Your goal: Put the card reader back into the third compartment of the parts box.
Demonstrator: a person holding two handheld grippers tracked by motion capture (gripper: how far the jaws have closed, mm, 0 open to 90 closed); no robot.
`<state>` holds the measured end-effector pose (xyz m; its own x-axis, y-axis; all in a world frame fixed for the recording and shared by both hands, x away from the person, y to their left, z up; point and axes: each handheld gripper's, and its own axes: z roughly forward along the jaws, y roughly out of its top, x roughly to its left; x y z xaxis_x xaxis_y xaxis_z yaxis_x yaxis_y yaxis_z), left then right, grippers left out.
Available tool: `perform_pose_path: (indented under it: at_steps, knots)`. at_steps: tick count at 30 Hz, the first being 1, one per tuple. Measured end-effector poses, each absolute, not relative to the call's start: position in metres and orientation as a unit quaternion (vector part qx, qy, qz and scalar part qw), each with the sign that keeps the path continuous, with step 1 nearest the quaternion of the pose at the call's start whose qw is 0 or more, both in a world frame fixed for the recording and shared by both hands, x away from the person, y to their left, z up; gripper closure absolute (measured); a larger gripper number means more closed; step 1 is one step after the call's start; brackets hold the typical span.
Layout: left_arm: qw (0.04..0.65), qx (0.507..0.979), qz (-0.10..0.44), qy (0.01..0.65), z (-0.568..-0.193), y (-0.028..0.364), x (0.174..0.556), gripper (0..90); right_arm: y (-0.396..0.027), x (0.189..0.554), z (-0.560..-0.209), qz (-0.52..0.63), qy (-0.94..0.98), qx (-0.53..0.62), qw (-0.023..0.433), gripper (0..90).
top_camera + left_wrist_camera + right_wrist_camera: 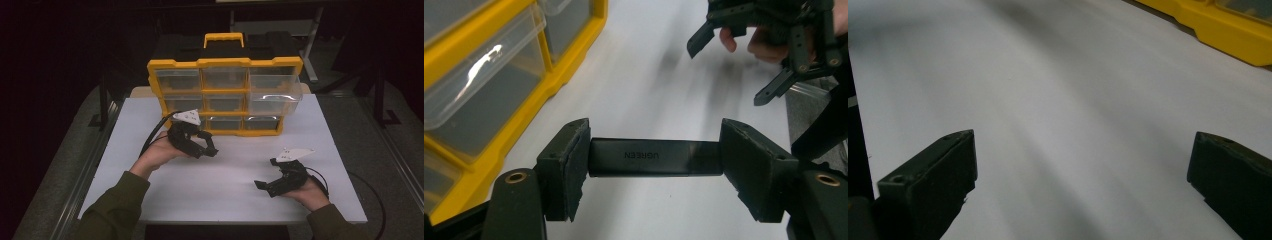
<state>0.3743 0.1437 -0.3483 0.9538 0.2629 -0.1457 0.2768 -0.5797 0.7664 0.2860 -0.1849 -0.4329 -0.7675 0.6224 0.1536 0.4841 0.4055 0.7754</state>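
While the yellow drawer cabinet (225, 95) is standing just beyond it, partly cut off in its own view, the left gripper (655, 159) is clamping a black UGREEN block (655, 157) endwise, its long axis spanning jaw to jaw. Off to the side, the right gripper (272, 181) is gaping wide over bare white table (1058, 100), holding nothing.

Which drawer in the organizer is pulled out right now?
The top right drawer of the organizer: it juts forward past the yellow frame, while the others sit flush.

Black block's (654, 158) ends hidden behind left hand-held gripper (654, 165) pads; yellow organizer (499, 90) cut off at frame's upper left; drawer contents indiscernible
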Motion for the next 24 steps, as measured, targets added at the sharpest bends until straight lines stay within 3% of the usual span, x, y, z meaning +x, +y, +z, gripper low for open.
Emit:
perform_pose_path:
  at_steps: [24]
  knots:
    - [0.45, 0.887, -0.004, 0.108, -0.29, 0.131, 0.382, 30.3, -0.185, 0.286, -0.433, 0.434, 0.834, 0.331, 0.08, 0.0]
